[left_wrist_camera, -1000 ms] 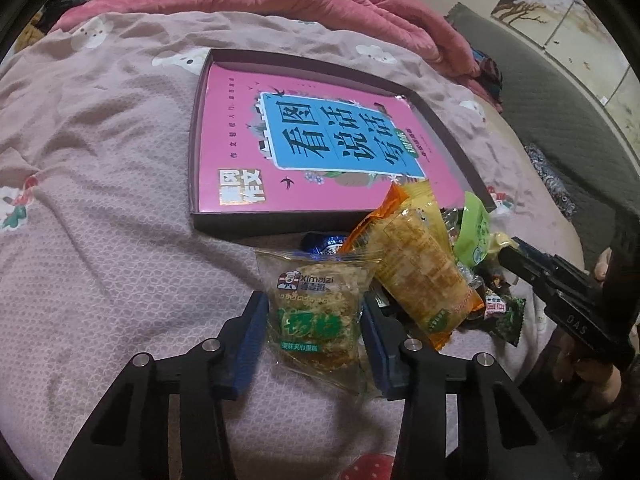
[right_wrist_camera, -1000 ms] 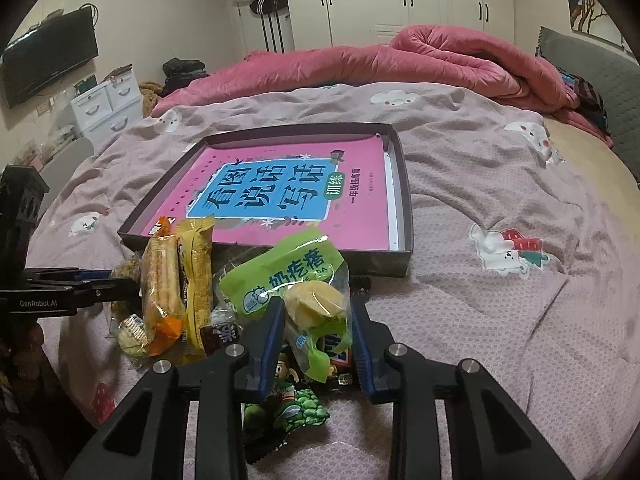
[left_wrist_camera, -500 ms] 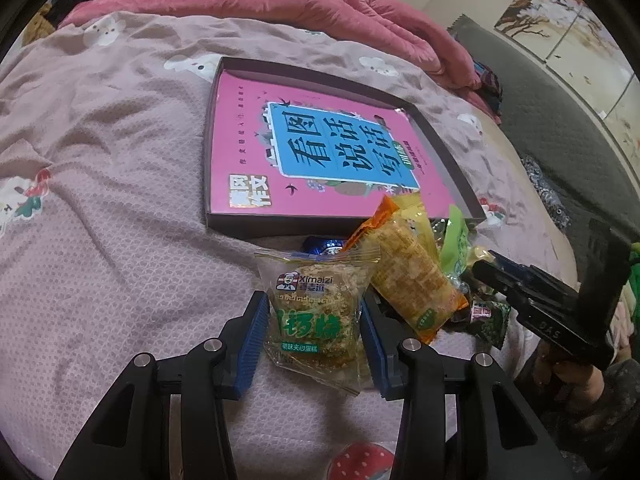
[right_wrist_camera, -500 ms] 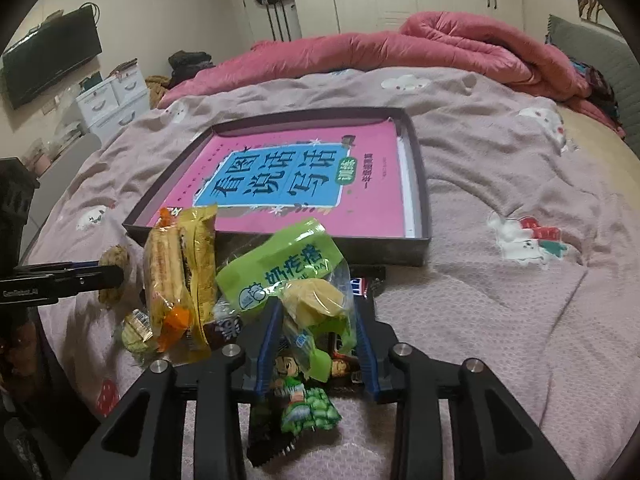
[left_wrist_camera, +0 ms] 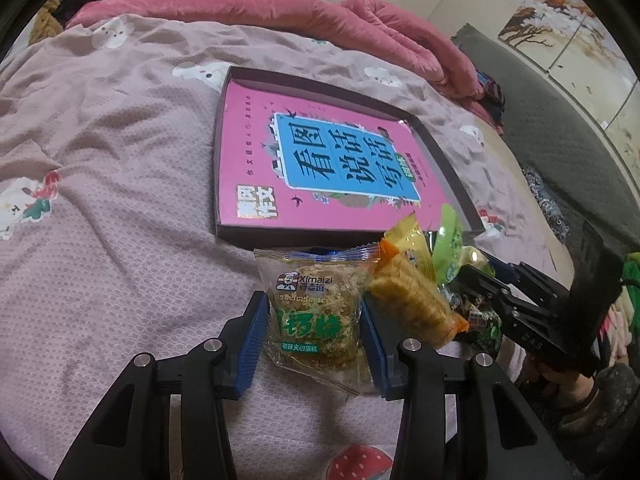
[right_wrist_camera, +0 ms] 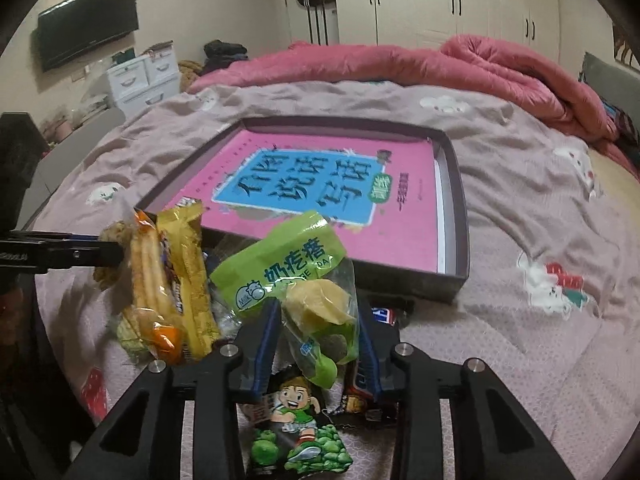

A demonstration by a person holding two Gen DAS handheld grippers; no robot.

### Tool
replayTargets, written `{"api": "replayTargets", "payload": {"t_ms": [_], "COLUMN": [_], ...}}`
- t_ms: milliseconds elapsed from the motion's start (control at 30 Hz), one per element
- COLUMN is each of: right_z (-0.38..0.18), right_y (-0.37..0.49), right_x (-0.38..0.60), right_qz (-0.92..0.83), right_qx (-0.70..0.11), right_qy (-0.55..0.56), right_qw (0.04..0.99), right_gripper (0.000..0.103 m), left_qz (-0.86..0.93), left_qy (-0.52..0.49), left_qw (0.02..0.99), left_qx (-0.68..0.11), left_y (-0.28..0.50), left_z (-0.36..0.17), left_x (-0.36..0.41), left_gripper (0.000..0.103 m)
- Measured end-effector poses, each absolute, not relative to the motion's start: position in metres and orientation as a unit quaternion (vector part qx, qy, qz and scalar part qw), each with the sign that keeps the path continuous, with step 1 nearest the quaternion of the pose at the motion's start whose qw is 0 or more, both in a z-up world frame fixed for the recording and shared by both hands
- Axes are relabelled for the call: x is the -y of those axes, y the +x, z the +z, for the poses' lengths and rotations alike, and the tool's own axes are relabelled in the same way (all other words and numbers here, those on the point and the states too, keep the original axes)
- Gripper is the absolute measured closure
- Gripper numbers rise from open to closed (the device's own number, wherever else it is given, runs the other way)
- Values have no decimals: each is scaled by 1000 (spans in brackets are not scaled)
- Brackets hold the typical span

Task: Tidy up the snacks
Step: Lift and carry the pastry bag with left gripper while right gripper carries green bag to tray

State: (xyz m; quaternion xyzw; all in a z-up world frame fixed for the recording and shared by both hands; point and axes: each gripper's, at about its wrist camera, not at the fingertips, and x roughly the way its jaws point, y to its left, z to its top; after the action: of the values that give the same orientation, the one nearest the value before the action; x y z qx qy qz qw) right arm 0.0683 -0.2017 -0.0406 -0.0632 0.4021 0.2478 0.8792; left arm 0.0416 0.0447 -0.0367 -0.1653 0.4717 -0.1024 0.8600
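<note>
My left gripper (left_wrist_camera: 313,320) is shut on a clear packet holding a crumbly cake (left_wrist_camera: 320,280), just above the bedspread and in front of the box. My right gripper (right_wrist_camera: 318,312) has a green snack packet (right_wrist_camera: 280,264) with a yellow piece inside between its blue pads. Its jaws are closing and the pads press on the packet. Beside both lies a pile of snacks: an orange and a yellow pack (right_wrist_camera: 168,280) and a green cartoon packet (right_wrist_camera: 296,428). A shallow dark box (right_wrist_camera: 460,220) holding a pink book (right_wrist_camera: 320,200) lies behind the pile.
The bedspread (left_wrist_camera: 100,240) is pinkish with animal prints, and a bunched red quilt (right_wrist_camera: 480,68) lies at its far side. White drawers (right_wrist_camera: 144,80) and a wall TV stand at the left. A grey headboard (left_wrist_camera: 560,140) runs along the right.
The right wrist view has rolled a little and the green packet stands slightly higher between the pads. The left gripper keeps its hold on the cake packet.
</note>
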Motion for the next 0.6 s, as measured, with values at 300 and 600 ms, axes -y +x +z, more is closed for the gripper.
{"api": "replayTargets", "payload": {"t_ms": [300,600], "right_z": [-18,-5], "right_y": [66,87], "right_x": [223,231], "right_qz": [231,195], "right_qx": [-379,-363], "right_qy": [-1,29], "right_qw": [896,910], "right_gripper": [67,67], "left_qz": [-101,-84], "left_qy": [-167,-167], "left_qw": [869,877], "left_qx": [-456,-443], "left_y": [39,53], "left_z": [-21,-9], "left_x": [-46,-48], "left_gripper": [56,56]}}
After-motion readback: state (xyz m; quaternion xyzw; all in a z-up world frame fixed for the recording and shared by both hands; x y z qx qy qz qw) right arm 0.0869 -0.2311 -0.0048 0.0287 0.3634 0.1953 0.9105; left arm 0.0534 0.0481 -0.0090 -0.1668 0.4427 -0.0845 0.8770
